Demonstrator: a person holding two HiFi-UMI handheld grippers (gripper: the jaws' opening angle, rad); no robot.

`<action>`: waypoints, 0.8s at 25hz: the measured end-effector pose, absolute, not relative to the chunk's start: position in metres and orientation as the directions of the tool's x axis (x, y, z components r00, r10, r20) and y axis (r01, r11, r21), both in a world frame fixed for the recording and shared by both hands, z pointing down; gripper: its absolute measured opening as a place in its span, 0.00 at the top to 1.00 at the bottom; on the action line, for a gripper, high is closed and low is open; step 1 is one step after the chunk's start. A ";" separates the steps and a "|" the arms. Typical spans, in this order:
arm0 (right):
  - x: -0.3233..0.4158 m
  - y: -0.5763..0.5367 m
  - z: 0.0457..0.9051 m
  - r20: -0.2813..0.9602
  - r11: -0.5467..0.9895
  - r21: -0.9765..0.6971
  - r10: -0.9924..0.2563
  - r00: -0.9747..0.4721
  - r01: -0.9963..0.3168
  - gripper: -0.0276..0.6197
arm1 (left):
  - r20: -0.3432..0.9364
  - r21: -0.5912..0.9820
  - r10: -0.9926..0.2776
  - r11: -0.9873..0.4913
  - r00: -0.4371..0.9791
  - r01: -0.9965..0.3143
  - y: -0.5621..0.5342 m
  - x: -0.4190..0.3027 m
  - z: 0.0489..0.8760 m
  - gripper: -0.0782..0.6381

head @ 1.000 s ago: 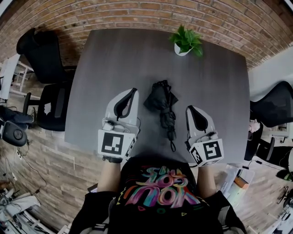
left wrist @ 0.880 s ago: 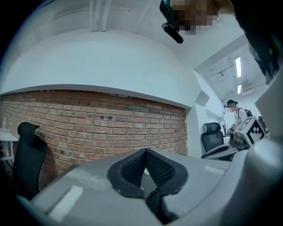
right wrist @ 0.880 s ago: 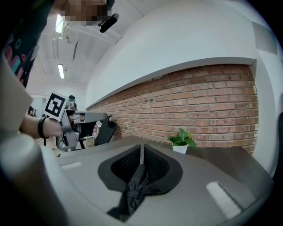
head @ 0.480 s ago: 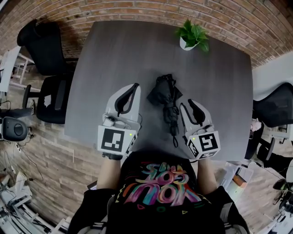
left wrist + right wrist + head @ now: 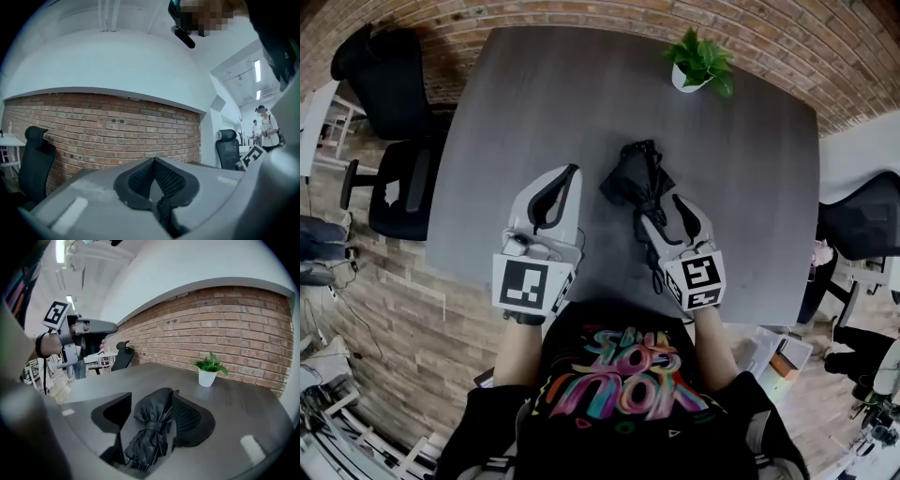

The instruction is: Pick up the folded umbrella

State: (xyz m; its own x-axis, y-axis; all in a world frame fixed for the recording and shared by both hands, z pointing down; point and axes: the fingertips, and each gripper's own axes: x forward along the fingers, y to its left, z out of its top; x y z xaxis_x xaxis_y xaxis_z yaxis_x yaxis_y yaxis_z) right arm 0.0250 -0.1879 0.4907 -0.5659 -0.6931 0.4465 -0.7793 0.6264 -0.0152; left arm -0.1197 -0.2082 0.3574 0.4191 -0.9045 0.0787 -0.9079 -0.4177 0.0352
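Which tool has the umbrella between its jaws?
The right tool: its jaws, just opening, straddle the folded umbrella. The left tool is shut on nothing.

A gray tabletop [image 5: 534,112] fills the middle. A little green plant [image 5: 701,64] in a white pot sits on it at one o'clock. A black chair [image 5: 398,187] stands at nine o'clock. A brick wall [image 5: 581,11] runs along twelve o'clock.

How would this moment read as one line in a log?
right gripper: jaws just opening, astride folded umbrella, not clamped | left gripper: shut, empty | folded umbrella: lying on table
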 end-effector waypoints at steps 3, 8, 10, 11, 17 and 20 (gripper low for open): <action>0.020 -0.189 0.512 0.492 0.638 -0.010 -0.667 -0.559 -0.770 0.49 | 0.082 0.045 -0.910 -0.404 0.406 -0.914 -0.207 -0.123 0.359 0.89; 0.013 -0.190 0.544 0.551 0.655 -0.010 -0.627 -0.550 -0.756 0.43 | 0.083 0.029 -0.913 -0.398 0.399 -0.917 -0.204 -0.125 0.364 0.89; 0.010 -0.191 0.556 0.580 0.658 -0.007 -0.611 -0.539 -0.753 0.41 | 0.094 0.041 -0.918 -0.384 0.386 -0.922 -0.203 -0.128 0.366 0.89; 0.009 -0.192 0.562 0.597 0.658 -0.005 -0.602 -0.530 -0.753 0.41 | 0.101 0.052 -0.920 -0.374 0.378 -0.926 -0.202 -0.130 0.367 0.89; 0.008 -0.198 0.594 0.679 0.654 0.031 -0.568 -0.465 -0.756 0.38 | 0.105 0.051 -0.927 -0.356 0.360 -0.933 -0.198 -0.137 0.370 0.89; 0.008 -0.203 0.604 0.704 0.649 0.050 -0.562 -0.434 -0.759 0.38 | 0.102 0.035 -0.927 -0.359 0.360 -0.933 -0.199 -0.139 0.372 0.89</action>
State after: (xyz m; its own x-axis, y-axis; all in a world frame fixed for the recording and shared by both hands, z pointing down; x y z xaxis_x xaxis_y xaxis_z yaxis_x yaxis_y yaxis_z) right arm 0.0077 -0.2033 0.6041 -0.4342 -0.5620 0.7039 -0.7589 0.6493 0.0503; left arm -0.1394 -0.1989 0.3723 0.3605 -0.9272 0.1019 -0.9328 -0.3588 0.0346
